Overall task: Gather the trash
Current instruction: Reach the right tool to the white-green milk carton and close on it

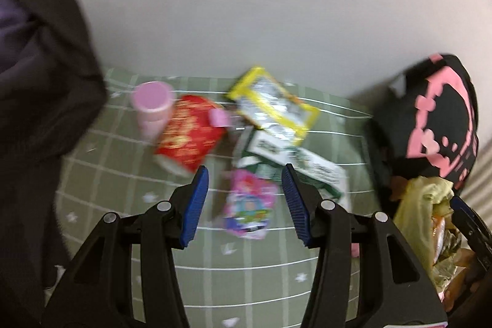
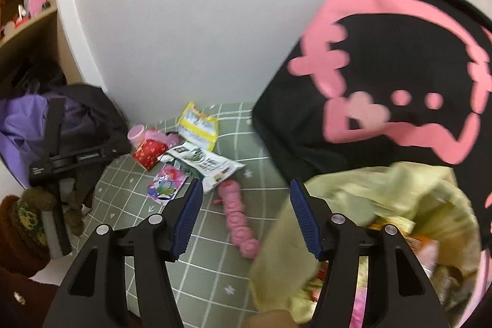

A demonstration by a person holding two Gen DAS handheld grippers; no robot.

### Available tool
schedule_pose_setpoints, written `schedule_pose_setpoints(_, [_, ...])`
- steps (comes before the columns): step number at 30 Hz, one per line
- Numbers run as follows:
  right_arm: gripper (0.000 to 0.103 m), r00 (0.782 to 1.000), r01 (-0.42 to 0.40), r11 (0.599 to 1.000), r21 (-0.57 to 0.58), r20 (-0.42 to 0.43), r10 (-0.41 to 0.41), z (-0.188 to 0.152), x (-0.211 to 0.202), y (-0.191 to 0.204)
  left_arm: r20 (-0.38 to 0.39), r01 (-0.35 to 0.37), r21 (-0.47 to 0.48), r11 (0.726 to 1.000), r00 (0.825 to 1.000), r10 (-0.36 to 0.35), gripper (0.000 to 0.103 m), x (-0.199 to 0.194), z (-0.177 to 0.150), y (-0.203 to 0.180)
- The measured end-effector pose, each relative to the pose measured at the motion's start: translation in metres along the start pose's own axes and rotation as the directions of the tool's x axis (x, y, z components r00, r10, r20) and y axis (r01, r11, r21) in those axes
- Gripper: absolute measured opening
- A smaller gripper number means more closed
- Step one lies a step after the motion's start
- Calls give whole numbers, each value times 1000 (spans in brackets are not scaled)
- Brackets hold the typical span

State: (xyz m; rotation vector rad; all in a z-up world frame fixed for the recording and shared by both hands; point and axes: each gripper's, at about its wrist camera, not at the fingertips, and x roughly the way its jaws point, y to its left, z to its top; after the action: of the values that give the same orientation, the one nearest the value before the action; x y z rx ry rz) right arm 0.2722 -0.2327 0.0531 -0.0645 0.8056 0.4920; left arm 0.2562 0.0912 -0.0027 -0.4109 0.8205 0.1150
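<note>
Ribbed blue-padded left gripper (image 1: 245, 189) and right gripper (image 2: 246, 203) both spread wide, glossy pink wrapper (image 1: 249, 205), crinkly yellow bag (image 2: 363, 199)

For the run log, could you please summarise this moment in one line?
left gripper: open, over pink cartoon wrapper | right gripper: open, beside yellow-green plastic trash bag

Soft even light, motion blur, fisheye-warped edges.

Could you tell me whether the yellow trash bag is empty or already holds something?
Already holding trash: wrappers show inside the open yellow bag.
</note>
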Motion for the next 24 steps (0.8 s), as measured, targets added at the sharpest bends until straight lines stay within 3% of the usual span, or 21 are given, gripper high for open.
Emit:
schedule_pose_setpoints(7, [56,997,-62,997,-50,-57,59,13,54,48,-2,-24,-34,999,1000,24,47,-16,-9,48])
schedule_pose_setpoints(12, [56,993,-62,993,-100,-104,52,28,105,77,-6,-17,11,1000,1000,17,49,-25,-18,66])
schedule_pose_setpoints(20, [56,960,-76,995,-69,-275,54,51,210,72,-29,-12,-7,1000,1000,12,50,-43,-35,104])
schedule_pose_setpoints(24, [54,940,-92,996,-4,-331,85,50,231,64,-29,-20,-16,1000,999,20,50,-50,-39,117])
